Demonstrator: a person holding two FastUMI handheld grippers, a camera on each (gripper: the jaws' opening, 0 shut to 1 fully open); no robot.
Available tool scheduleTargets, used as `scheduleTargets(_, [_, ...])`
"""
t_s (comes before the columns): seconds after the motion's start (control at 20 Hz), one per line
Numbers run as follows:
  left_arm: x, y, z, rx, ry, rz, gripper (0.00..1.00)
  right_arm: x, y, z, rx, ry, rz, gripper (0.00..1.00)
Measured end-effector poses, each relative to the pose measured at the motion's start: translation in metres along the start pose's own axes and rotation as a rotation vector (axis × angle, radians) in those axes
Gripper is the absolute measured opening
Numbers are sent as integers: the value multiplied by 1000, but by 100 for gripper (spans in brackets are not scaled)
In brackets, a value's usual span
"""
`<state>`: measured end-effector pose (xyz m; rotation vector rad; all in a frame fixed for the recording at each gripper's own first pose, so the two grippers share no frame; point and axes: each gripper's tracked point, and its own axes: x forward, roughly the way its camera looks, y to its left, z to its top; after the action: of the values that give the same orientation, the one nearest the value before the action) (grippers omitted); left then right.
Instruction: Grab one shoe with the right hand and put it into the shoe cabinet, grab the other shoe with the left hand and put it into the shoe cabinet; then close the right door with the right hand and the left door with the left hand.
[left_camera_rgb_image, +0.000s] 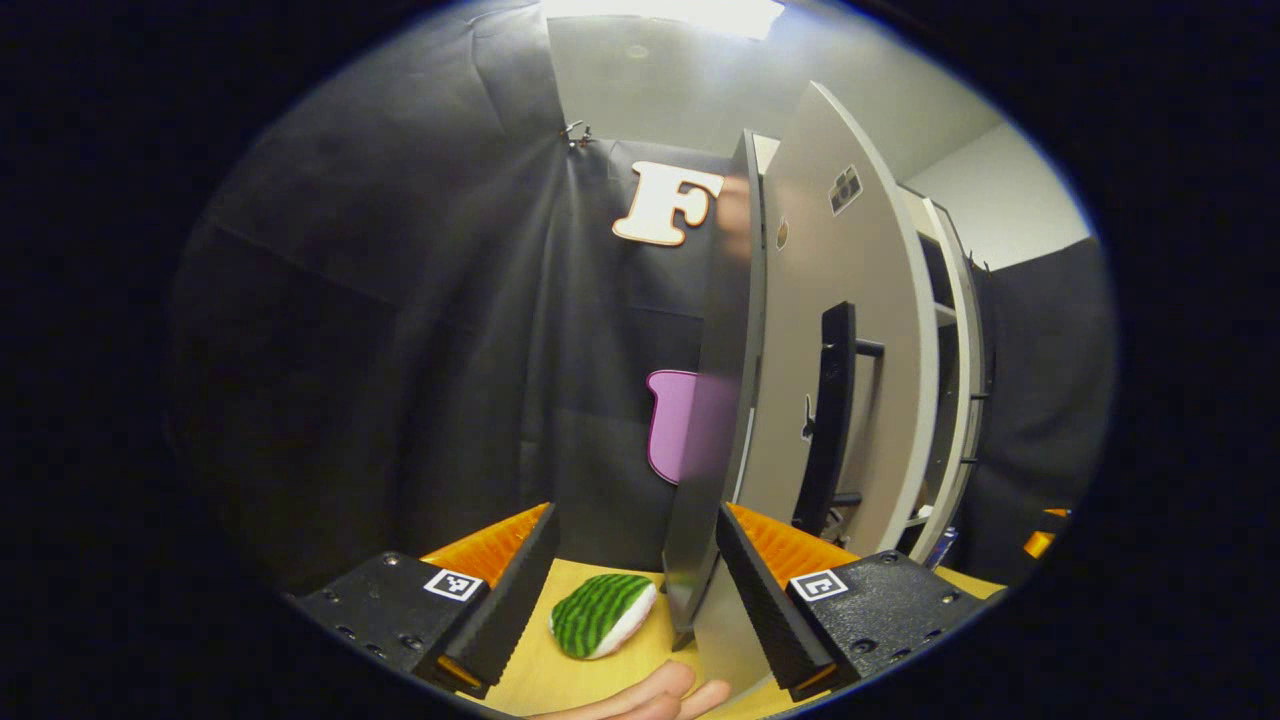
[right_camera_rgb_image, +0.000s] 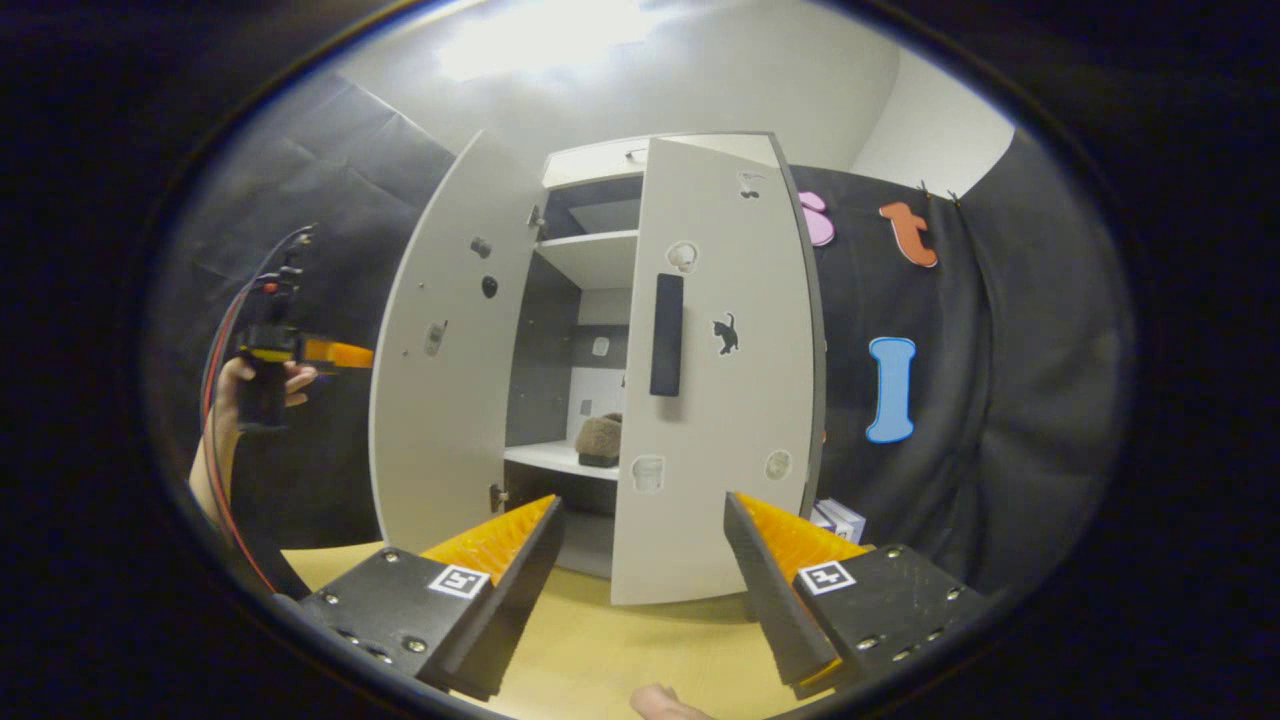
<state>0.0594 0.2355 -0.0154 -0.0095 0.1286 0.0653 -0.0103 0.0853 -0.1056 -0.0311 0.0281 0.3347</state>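
Nearest camera: fingertips of the person's hand (left_camera_rgb_image: 650, 698) at the bottom edge of the left gripper view, just in front of the left gripper (left_camera_rgb_image: 632, 580) and above the wooden counter (left_camera_rgb_image: 545, 680).
Left jaws: wide apart, gripping nothing; the outer edge of the left door (left_camera_rgb_image: 722, 400) stands in the gap, close by the right-hand finger, though contact cannot be told.
Right jaws: right gripper (right_camera_rgb_image: 640, 560) also spread wide and empty, facing the right door (right_camera_rgb_image: 715, 400) from a little way off.
Shoes: one brown, fuzzy shoe (right_camera_rgb_image: 600, 440) sits on the lower shelf inside the shoe cabinet (right_camera_rgb_image: 600, 260); its long axis seems to run into the cabinet, one end towards the camera, but which end is too small to tell. The second shoe is hidden behind the door, so I cannot place it.
Doors: right door partly swung in, covering much of the opening; left door swung out wide, seen edge-on by the left gripper, its dark handle (left_camera_rgb_image: 835, 410) on the face turned towards the cabinet.
Step in hand: by my reading, shoes stowed, door-closing stage.
Next move: right gripper probably pushes its door flat shut; then the left gripper, held up beside the left door in the right gripper view, sweeps that door inward.
Other: a green striped plush toy (left_camera_rgb_image: 602, 615) lies on the counter beside the left door's bottom corner.
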Motion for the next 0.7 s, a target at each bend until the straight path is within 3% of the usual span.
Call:
scheduleTargets(0.05, [8, -1, 1, 27, 11, -1, 96, -10, 1, -2, 23, -5, -8, 97])
scheduleTargets(0.2, [26, -5, 4, 57, 63, 0, 93, -36, -2, -16, 90, 32, -28, 96])
scheduleTargets(0.25, [28, -9, 6, 46, 70, -3, 96, -43, -9, -20, 82, 44, -50, 94])
scheduleTargets(0.35, [32, -20, 13, 50, 78, -21, 93, -56, -27, -21, 73, 49, -105, 94])
scheduleTargets(0.4, [33, -21, 14, 75, 88, -16, 96, -63, -34, -20, 90, 43, -121, 96])
scheduleTargets(0.45, [32, -22, 17, 103, 82, -6, 89, -68, -35, -16, 108, 32, -125, 96])
scheduleTargets(0.5, [31, -20, 17, 121, 84, 14, 97, -73, -38, -12, 123, 21, -128, 96])
scheduleTargets(0.55, [30, -22, 21, 118, 74, 33, 88, -75, -43, -10, 129, 11, -136, 96])
scheduleTargets(0.6, [30, -22, 23, 118, 77, 50, 92, -79, -48, -10, 129, 3, -146, 96])
scheduleTargets(0.7, [28, -25, 26, 113, 79, 58, 91, -82, -53, -12, 125, 4, -166, 96])
